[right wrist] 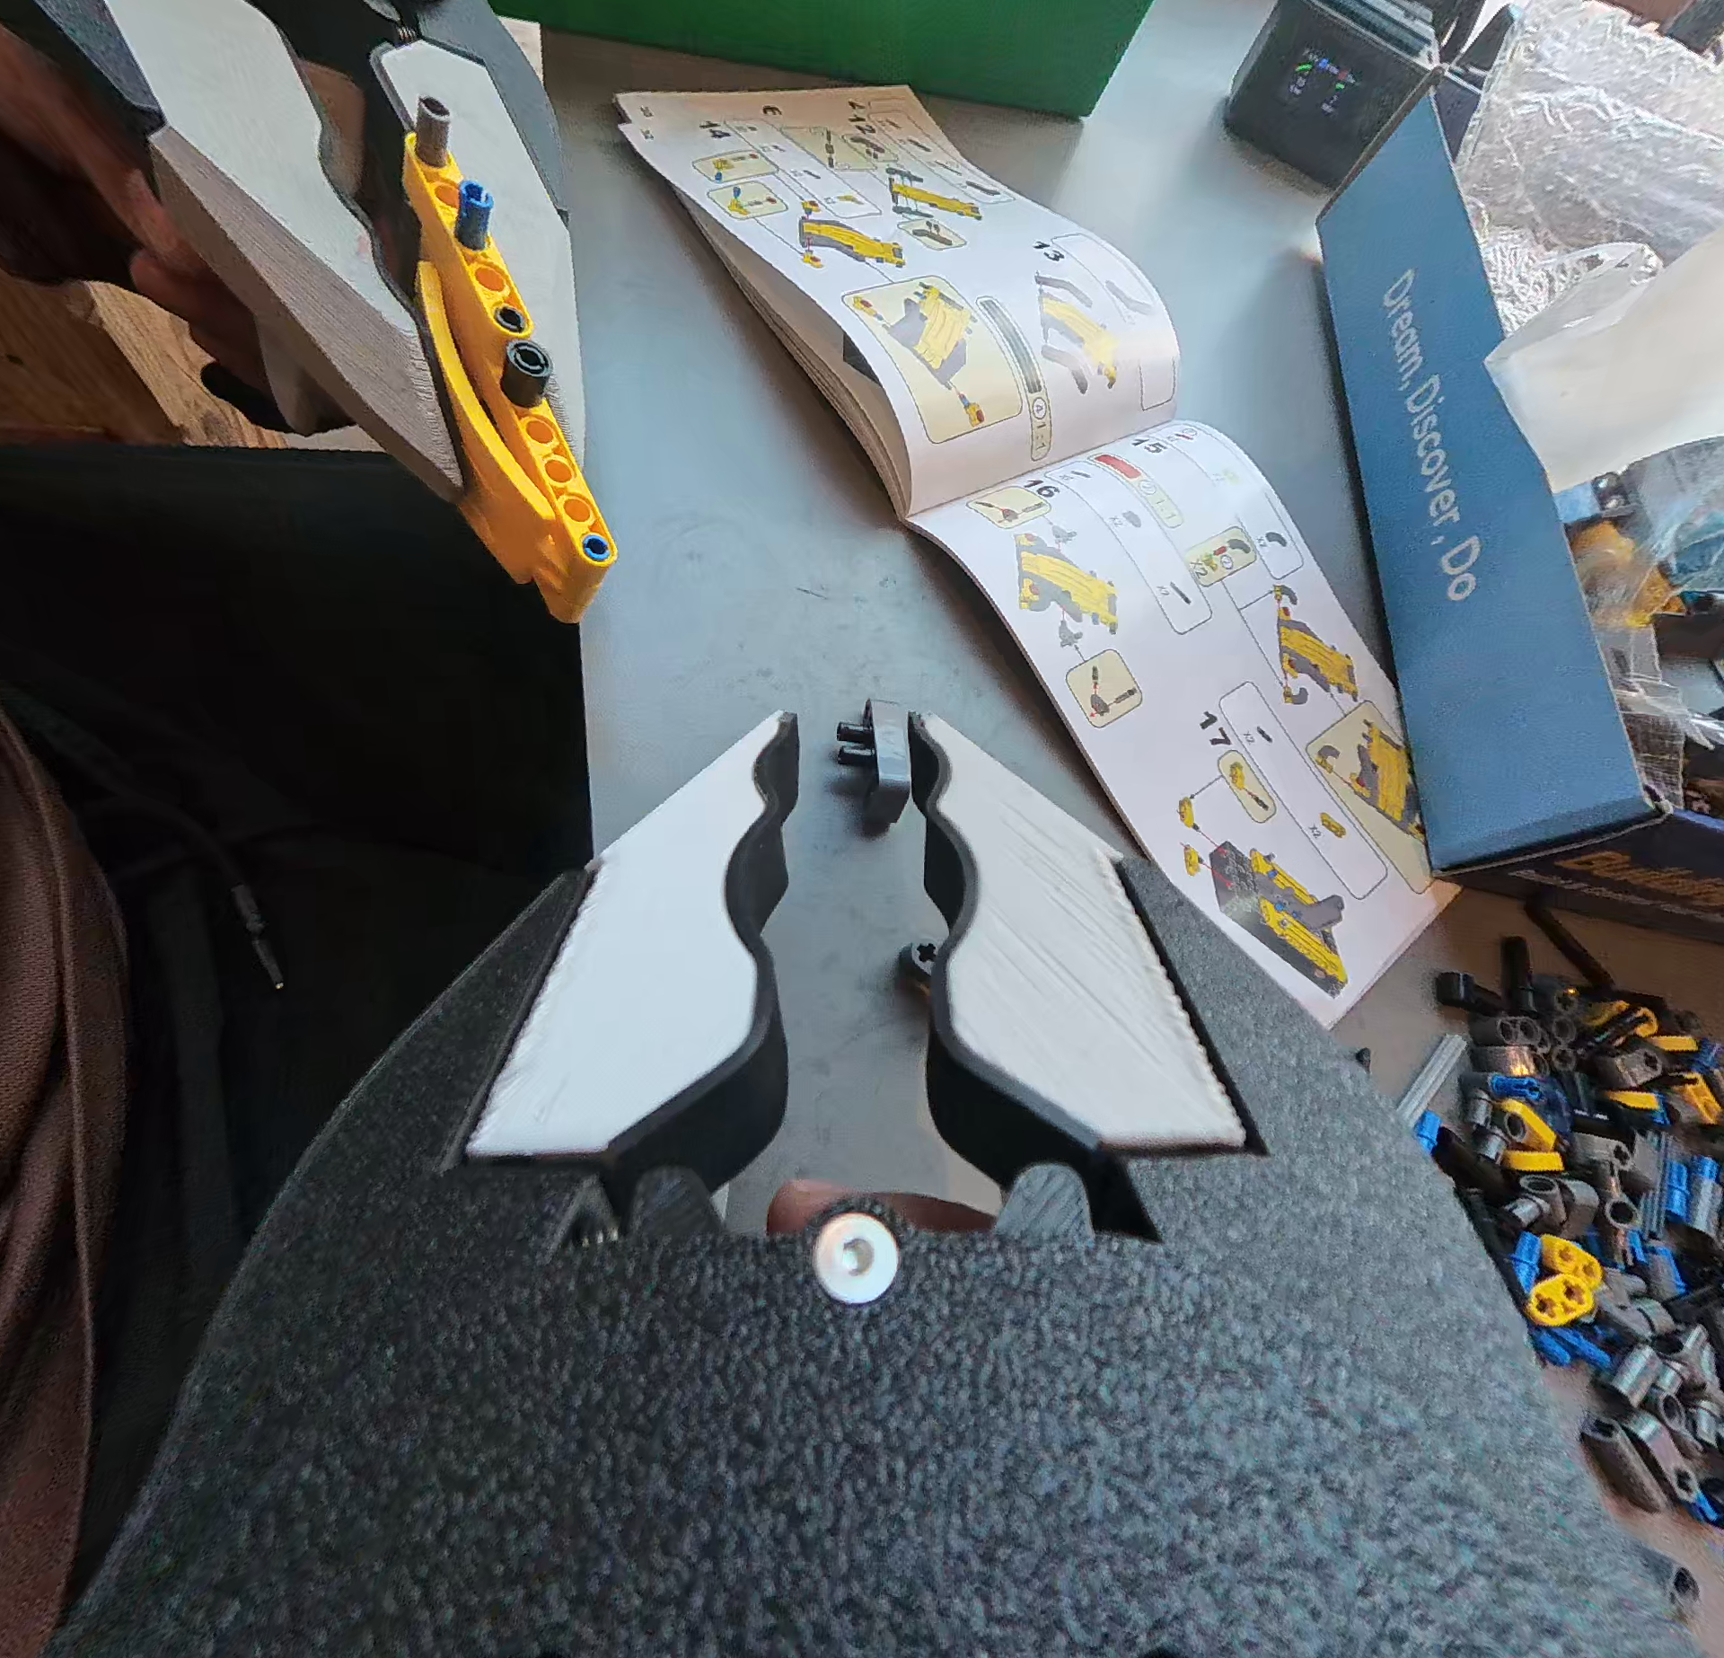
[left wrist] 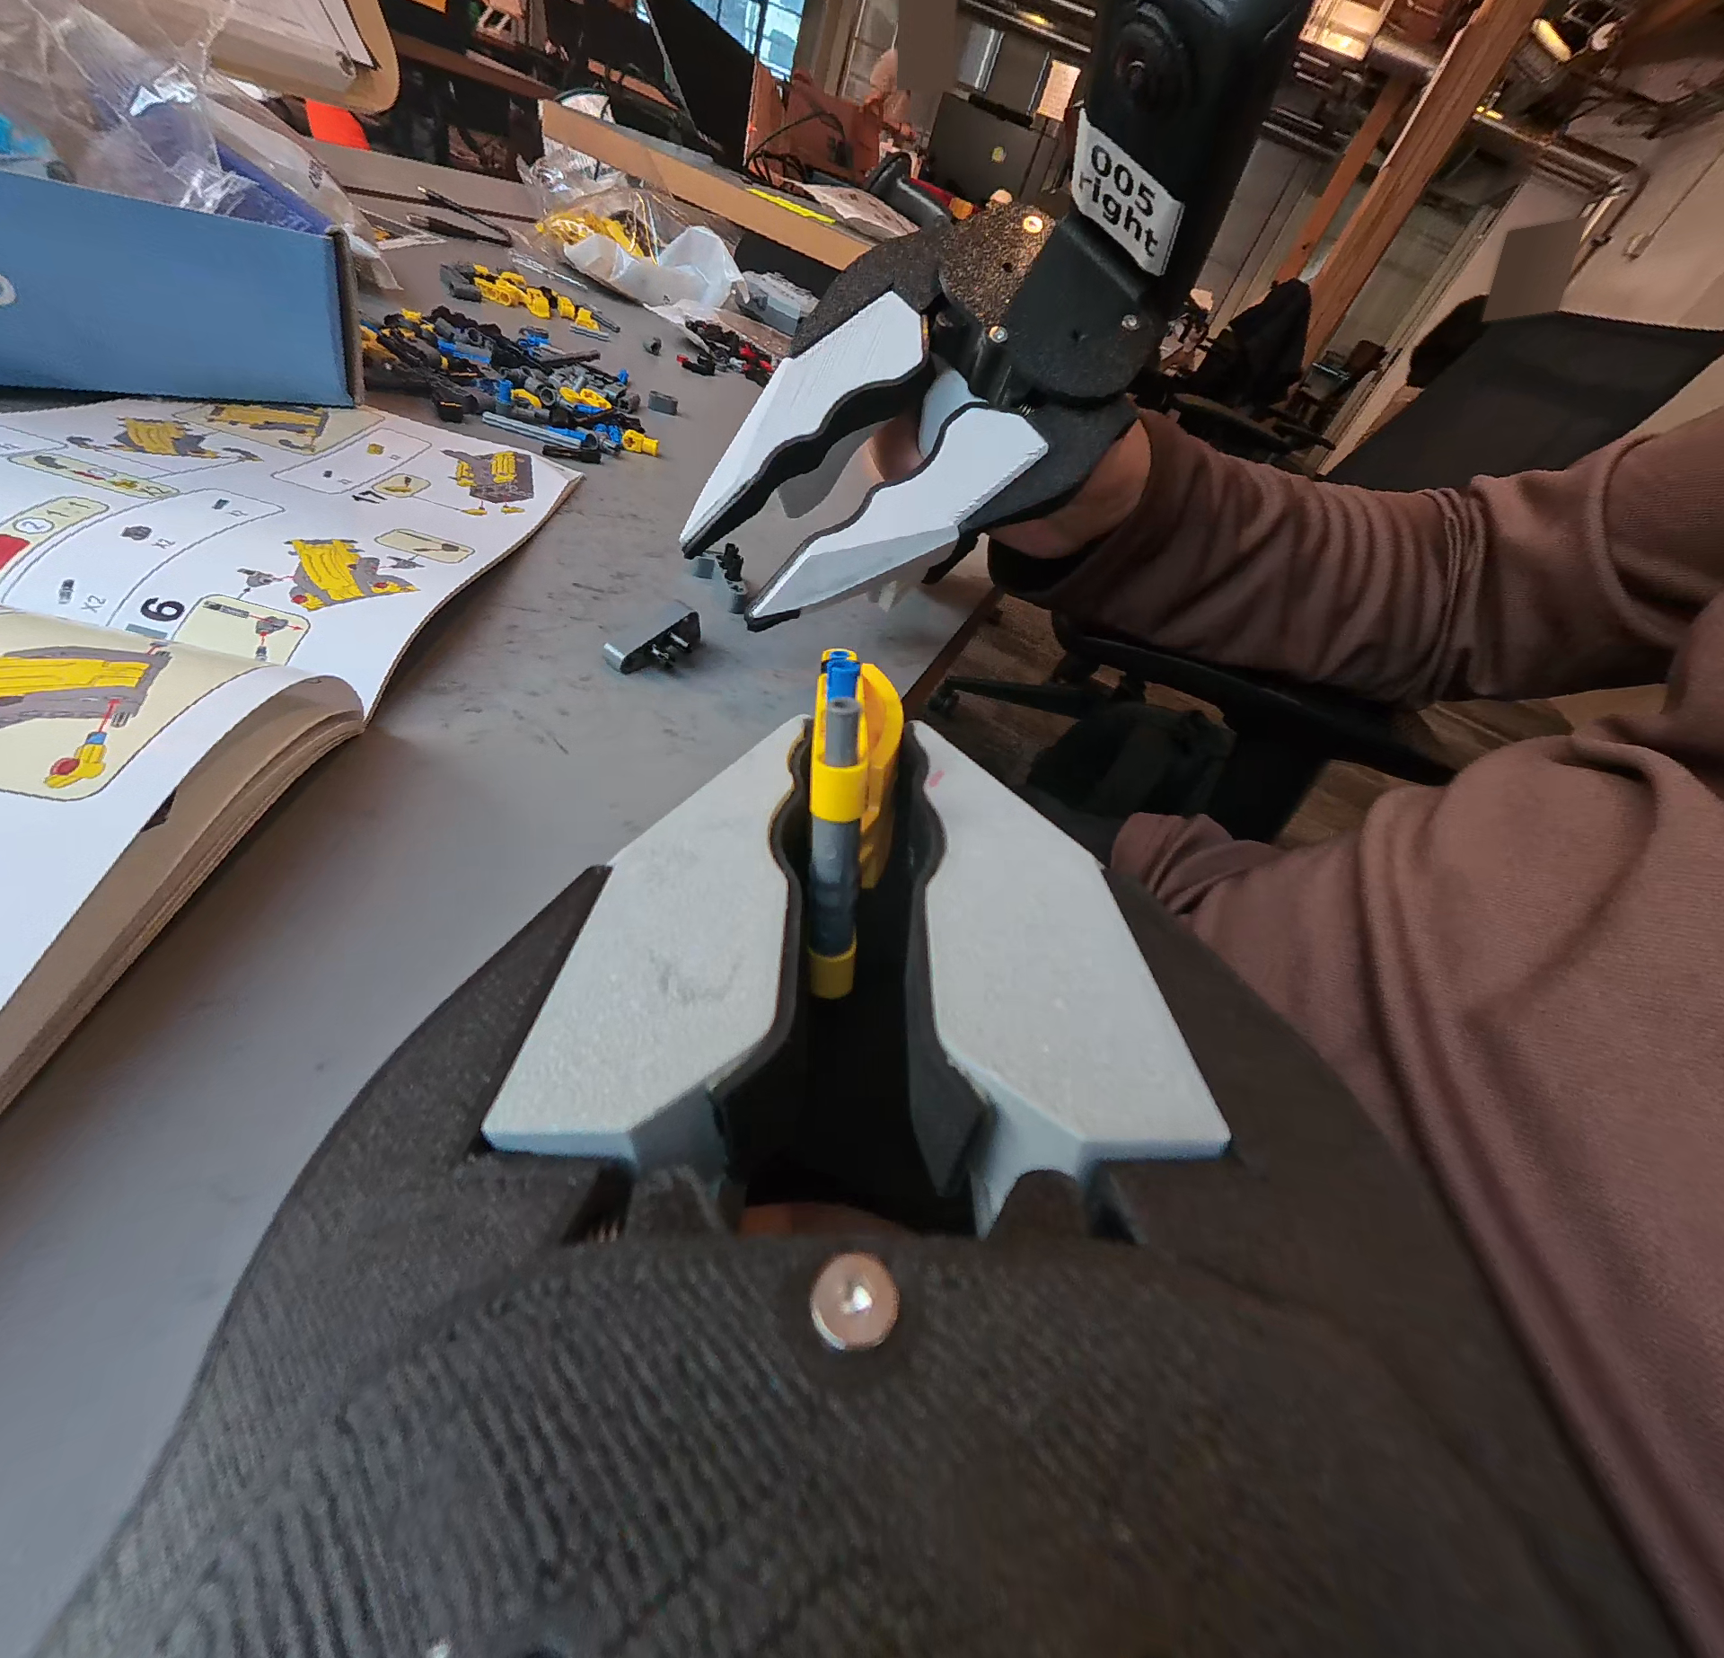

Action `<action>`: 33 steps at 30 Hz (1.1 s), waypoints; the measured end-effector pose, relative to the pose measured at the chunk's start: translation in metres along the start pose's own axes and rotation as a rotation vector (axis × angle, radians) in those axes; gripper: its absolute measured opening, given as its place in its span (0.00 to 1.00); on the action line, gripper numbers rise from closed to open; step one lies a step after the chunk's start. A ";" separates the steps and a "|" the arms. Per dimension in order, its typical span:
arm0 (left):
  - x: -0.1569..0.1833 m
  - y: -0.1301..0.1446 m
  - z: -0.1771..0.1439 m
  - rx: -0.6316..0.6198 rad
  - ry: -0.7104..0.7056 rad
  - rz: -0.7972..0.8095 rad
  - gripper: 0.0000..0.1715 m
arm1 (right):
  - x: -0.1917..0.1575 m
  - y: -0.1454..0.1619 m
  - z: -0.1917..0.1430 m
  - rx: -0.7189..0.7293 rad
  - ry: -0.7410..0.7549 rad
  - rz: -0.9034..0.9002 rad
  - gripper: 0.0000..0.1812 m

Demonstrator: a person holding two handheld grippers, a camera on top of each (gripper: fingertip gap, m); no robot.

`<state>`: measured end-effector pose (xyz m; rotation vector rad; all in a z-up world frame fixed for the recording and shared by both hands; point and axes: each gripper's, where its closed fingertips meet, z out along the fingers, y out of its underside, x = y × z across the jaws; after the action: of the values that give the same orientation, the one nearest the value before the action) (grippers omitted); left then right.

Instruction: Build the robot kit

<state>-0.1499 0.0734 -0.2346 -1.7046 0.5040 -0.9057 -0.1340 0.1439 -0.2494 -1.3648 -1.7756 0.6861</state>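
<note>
A white label (left wrist: 1124,190) with black print sits on the right gripper (left wrist: 723,587); the open booklet (right wrist: 1026,381) bears step numbers, and the blue box (right wrist: 1455,493) has pale lettering (running along its side)

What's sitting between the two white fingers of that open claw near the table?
In the right wrist view, a small grey piece with black pins lies between the right gripper fingertips, against the right-hand fingertip.

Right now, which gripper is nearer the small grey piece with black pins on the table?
Right. The right gripper is open around the grey piece; the left gripper is off to the side, holding a yellow beam.
</note>
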 end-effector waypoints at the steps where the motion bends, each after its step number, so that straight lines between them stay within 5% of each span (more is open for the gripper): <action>1: 0.000 0.000 0.000 -0.001 -0.001 0.000 0.08 | 0.000 0.000 0.000 0.004 -0.004 0.002 0.13; 10: -0.007 -0.005 -0.003 0.028 -0.034 -0.015 0.08 | 0.007 -0.011 -0.008 0.092 -0.029 0.105 0.13; 16: -0.001 -0.004 -0.002 0.022 -0.004 -0.002 0.08 | -0.021 -0.031 -0.015 0.180 -0.205 0.157 0.14; 25: 0.028 -0.001 0.003 0.005 0.124 0.077 0.08 | -0.072 -0.040 -0.013 0.165 -0.361 0.021 0.12; 33: 0.025 0.001 0.004 -0.014 0.099 0.094 0.10 | -0.076 -0.035 -0.014 0.152 -0.371 -0.026 0.07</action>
<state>-0.1312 0.0572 -0.2281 -1.6406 0.6527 -0.9240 -0.1320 0.0610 -0.2326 -1.1643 -1.9749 1.0924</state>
